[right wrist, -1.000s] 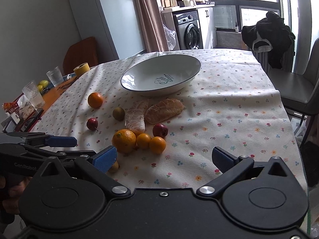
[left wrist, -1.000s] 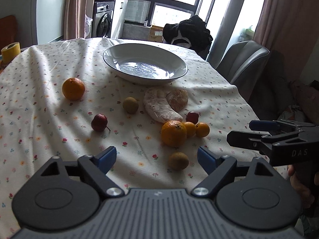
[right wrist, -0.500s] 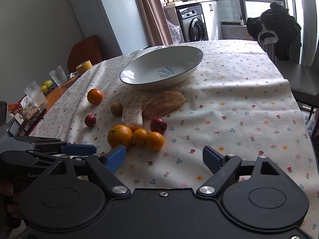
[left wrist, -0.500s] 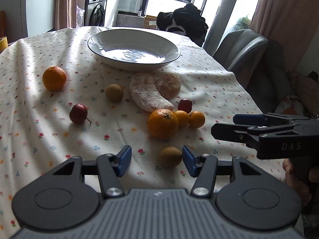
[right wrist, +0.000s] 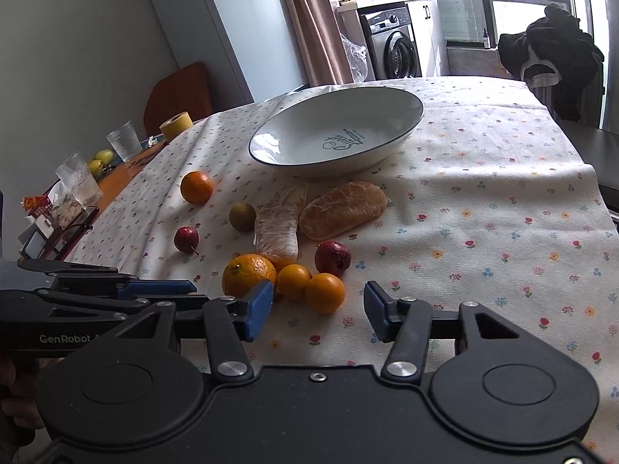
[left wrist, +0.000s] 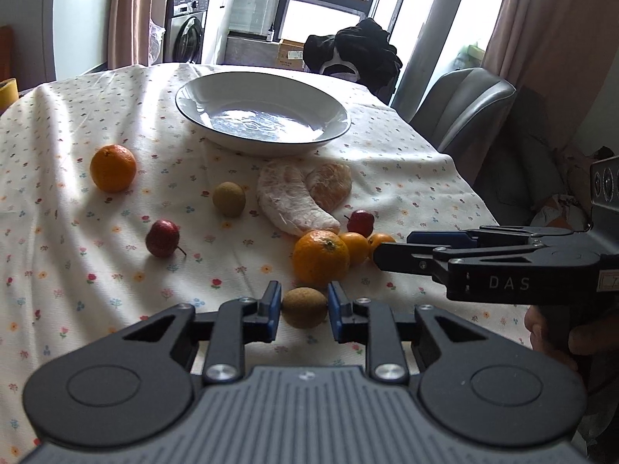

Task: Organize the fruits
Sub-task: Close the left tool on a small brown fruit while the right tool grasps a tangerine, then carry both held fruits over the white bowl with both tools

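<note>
The left gripper (left wrist: 303,306) closes around a small brown fruit (left wrist: 304,307) on the worktop (left wrist: 77,208) — pads at its sides; the right gripper (right wrist: 316,311) hovers wide open, empty, near the oranges (right wrist: 309,286).

Both wrist views low, close, facing shared bowl (left wrist: 263,116)

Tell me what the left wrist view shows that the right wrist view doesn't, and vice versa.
Only the left wrist view shows the brown fruit sitting between the left tongs, pads close on either side, contact not certain, plus the grey chair.

Only the right wrist view shows the drinking glasses, the yellow tape roll and the open right tongs near a small orange.

Both show the empty white bowl, the large orange, the peeled segments and the washing machine.
</note>
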A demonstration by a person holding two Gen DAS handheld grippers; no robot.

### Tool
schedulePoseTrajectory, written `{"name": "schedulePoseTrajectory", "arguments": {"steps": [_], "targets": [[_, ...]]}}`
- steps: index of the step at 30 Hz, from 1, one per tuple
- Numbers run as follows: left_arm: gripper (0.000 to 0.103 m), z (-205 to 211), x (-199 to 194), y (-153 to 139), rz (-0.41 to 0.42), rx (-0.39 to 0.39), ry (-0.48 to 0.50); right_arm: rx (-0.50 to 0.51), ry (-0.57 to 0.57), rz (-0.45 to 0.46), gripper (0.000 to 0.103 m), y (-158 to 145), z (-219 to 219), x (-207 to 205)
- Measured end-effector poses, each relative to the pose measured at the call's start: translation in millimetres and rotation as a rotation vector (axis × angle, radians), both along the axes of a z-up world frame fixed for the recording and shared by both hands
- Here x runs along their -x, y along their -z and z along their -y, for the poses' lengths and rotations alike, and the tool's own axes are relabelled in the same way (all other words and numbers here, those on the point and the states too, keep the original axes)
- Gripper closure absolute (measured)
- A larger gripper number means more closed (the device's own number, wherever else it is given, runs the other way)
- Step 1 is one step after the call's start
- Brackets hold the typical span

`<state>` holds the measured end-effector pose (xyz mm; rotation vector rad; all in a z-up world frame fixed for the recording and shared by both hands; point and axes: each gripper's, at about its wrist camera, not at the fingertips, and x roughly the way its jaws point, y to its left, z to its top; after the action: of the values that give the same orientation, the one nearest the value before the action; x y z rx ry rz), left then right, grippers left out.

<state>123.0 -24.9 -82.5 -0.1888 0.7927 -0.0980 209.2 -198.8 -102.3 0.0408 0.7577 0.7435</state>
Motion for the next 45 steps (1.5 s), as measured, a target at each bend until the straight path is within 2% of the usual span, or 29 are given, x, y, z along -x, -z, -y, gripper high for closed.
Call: {"name": "schedulePoseTrajectory", "arguments": {"steps": [2, 4, 5, 6, 22, 33, 45], "targets": [[0.079, -6, 1, -2, 0.005, 0.003, -0.014, 0.005, -0.003, 0.003, 0.058, 1, -3, -1], [0.079, -12, 1, -3, 0.009, 0.001, -0.028, 0.015, -0.007, -0.001, 0.068, 3, -7, -2], [0.079, -14, 1, -4, 0.011, 0.002, -0.034, 0.025, -0.003, 0.0, 0.078, 4, -8, -3], [0.079, -17, 1, -5, 0.013, 0.003, -0.041, 0.029, -0.002, -0.002, 0.081, 5, -9, -3], [0.079, -50, -9, -26, 0.079, 0.0, -0.106, -0.001, 0.022, 0.051, 0.082, -24, -18, -17], [0.079, -69, -31, -51, 0.153, -0.016, -0.147, -0.021, 0.029, 0.093, 0.082, -41, -35, -33], [0.079, -75, -59, -61, 0.18, -0.028, -0.166, -0.034, 0.032, 0.109, 0.082, -51, -51, -59]]}}
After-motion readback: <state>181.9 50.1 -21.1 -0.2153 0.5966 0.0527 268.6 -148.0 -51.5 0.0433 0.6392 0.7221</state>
